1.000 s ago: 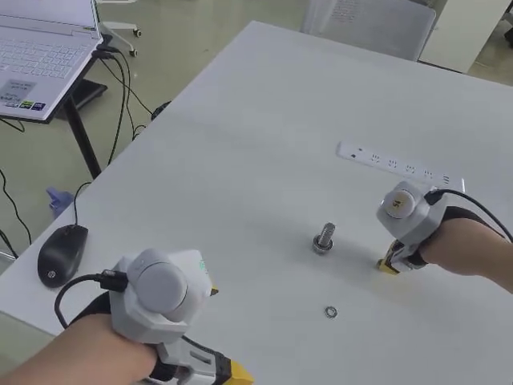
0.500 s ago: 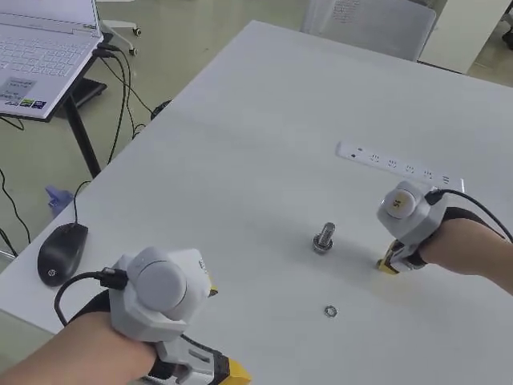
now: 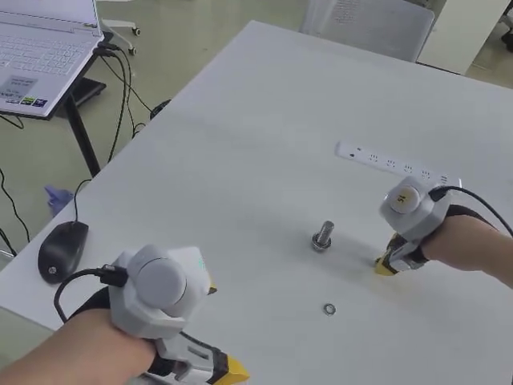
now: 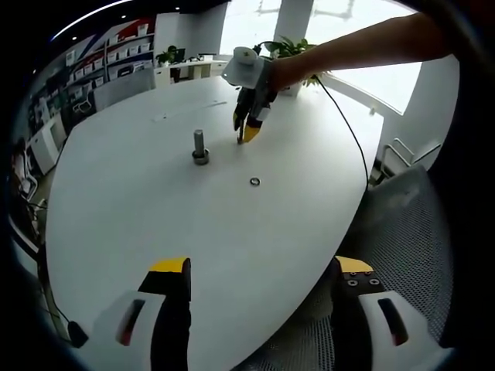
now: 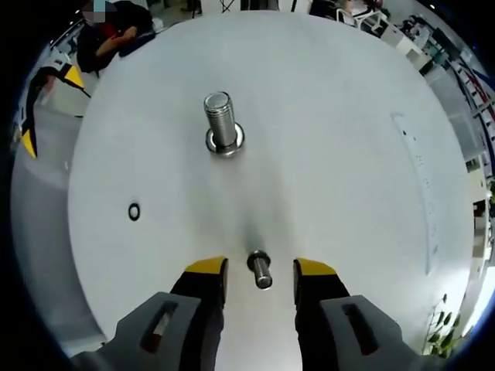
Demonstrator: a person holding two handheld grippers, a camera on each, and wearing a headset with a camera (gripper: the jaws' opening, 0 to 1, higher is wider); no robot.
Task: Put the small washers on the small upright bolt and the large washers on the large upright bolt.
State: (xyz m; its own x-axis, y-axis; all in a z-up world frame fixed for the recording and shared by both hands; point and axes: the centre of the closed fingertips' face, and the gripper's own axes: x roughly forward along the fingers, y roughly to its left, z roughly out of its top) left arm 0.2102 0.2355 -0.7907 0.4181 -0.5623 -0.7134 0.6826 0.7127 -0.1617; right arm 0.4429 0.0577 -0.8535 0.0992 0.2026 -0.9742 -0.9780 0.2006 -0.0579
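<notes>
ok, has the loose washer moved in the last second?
No. The washer keeps its offset from the large bolt; the slight shift is the camera's.

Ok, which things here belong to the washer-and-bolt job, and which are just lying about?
Job:
large bolt, upright
small bolt, upright between the open jaws of the right gripper
loose washer, flat on the table
left gripper, open, empty

Lying about:
power strip
mouse
laptop, off the table
</notes>
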